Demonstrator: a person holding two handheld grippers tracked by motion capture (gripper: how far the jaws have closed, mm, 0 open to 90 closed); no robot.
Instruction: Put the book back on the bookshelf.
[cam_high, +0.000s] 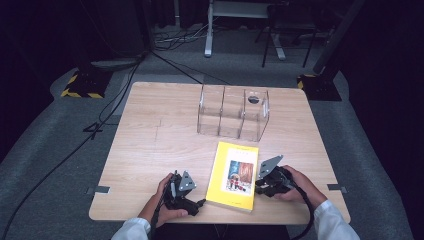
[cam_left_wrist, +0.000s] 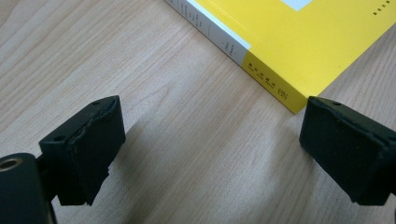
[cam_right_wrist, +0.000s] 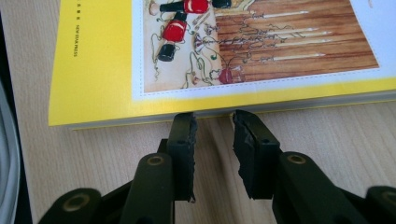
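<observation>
Yellow paperback book (cam_high: 233, 174) with a picture on its cover lies flat on the pale wooden table (cam_high: 150, 145), between the two claws. Right claw (cam_right_wrist: 214, 122), jaws nearly together with nothing pinched, noses at the page edge; prying up that edge looks like the next move. Left claw (cam_left_wrist: 210, 135) rests spread wide just off the spine corner. Beyond stands a clear plastic divider box (cam_high: 233, 112), well apart and blocking nothing.
</observation>
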